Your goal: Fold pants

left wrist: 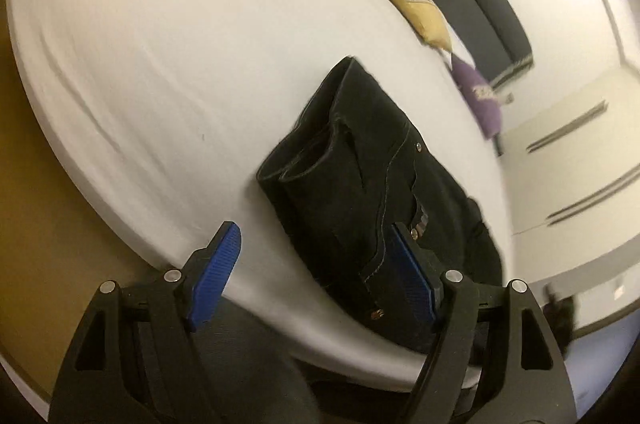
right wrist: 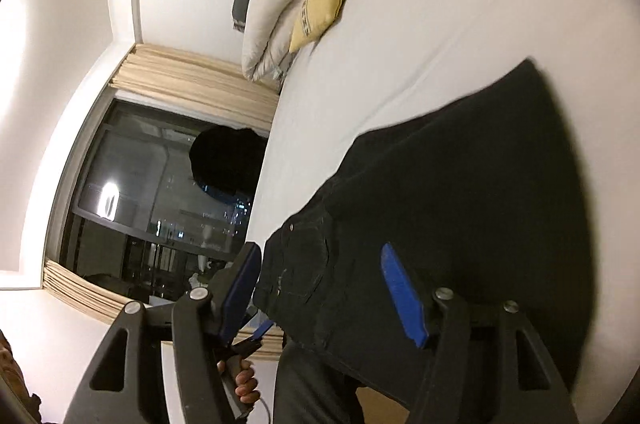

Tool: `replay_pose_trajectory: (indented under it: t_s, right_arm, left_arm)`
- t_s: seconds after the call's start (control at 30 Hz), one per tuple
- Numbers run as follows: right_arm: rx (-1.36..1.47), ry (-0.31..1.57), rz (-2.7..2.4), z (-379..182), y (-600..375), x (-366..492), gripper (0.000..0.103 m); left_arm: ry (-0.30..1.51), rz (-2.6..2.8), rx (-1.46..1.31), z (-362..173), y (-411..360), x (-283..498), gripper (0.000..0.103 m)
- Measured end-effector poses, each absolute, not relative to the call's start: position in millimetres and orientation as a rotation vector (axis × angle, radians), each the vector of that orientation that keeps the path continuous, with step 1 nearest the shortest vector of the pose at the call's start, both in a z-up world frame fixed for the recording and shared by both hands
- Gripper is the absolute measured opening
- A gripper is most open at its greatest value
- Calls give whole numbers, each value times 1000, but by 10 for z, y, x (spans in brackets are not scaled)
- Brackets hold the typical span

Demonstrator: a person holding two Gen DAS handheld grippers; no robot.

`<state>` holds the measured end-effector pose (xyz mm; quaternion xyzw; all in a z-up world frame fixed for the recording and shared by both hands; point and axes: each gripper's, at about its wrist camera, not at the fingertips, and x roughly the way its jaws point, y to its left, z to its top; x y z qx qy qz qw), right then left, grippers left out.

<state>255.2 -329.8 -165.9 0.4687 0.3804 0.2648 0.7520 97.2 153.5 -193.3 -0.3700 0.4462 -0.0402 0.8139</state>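
White bed (left wrist: 160,43) under folded black pants (left wrist: 360,183), yellow cushion (left wrist: 416,7), purple cushion (left wrist: 480,95).

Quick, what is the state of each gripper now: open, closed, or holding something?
Left gripper: open, holding nothing, above the folded black pants.
Right gripper: open, holding nothing, over the pants.

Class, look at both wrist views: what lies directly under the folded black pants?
The black pants rest on the bed's white sheet, which shows all around them. The patch of sheet beneath them is covered, so anything lying there cannot be seen.
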Motion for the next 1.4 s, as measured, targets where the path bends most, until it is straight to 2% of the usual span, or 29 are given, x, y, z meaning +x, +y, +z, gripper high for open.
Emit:
replay_pose_trajectory:
  t_s: [0.33,0.63,0.7,0.73,0.9,0.97,1.03,1.33,1.4]
  right_arm:
    - [1025,872,626,-1776,-3174,2454,66]
    - [1013,892,637,-1800,-3091,2468,66]
    - [1010,895,637,-1797,-3081,2462,66]
    - [1007,896,638,-1794,-3077,2458,66]
    - [1009,900,635,-1798,-3071,2439,66]
    - [1007,905,636,-1798,-3055,2439,66]
    - [1006,906,642,-1796,-3048,2450,66]
    - [949,917,656,-1705,-2952,2486,66]
    - [921,931,661,-1682,-2873,2543,66]
  left_arm:
    - [898,-134,-1056,-2388,1598,1117,77]
    - [808,-147,-1040,-2267,1612,1071,76]
    - [793,-152,-1035,-2219,1606,1021,66]
    - [785,-173,-1019,-2192,1572,1039,64]
    - [812,-185,-1033,-2296,1575,1155,63]
    - [804,-182,-1057,-2332,1611,1179,52]
    - [803,-180,-1043,-2334,1620,1213,35]
    - [791,-164,-1014,-2254,1667,1160,14]
    - [778,-166,-1015,-2217,1611,1207,12]
